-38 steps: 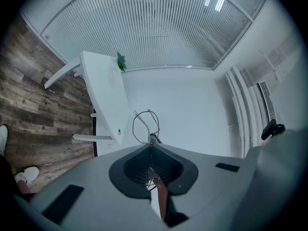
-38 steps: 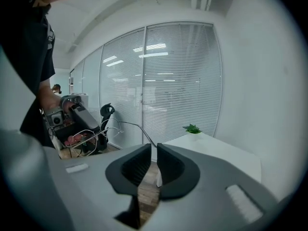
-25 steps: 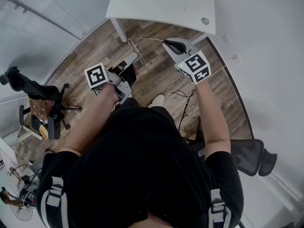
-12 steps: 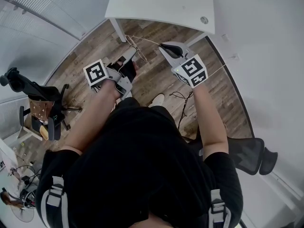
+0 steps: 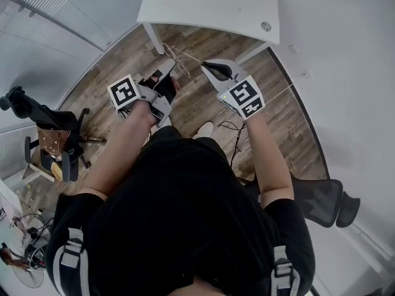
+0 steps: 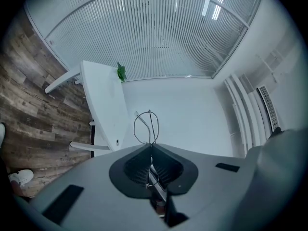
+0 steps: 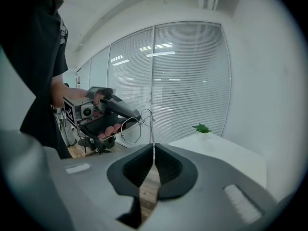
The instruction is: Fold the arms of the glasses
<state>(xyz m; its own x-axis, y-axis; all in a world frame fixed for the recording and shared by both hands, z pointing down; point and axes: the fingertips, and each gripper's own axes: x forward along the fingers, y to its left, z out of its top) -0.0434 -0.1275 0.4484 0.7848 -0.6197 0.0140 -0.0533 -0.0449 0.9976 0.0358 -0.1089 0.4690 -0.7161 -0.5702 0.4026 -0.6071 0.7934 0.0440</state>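
Observation:
Thin wire-framed glasses (image 5: 179, 59) hang in the air between my two grippers, above the wooden floor. My left gripper (image 5: 169, 66) is shut on the frame, and one wire lens loop (image 6: 147, 126) sticks out past its tips (image 6: 151, 146). My right gripper (image 5: 205, 65) is shut on one slim arm of the glasses (image 7: 153, 129), which rises from its tips (image 7: 154, 147) toward the lenses (image 7: 129, 129). Its jaws have just been closing a little with that arm between them. The right gripper view also shows the left gripper (image 7: 113, 110) with a hand on it.
A white table (image 5: 210, 8) stands just beyond the grippers, with a small green plant (image 7: 202, 128) on it. A black office chair (image 5: 321, 202) is at the right, another chair (image 5: 52, 134) at the left. A cable (image 5: 237, 128) and a shoe (image 5: 203, 129) lie below.
My right gripper has moved left toward the left gripper, carrying the glasses' arm in toward the frame. The left gripper has barely shifted.

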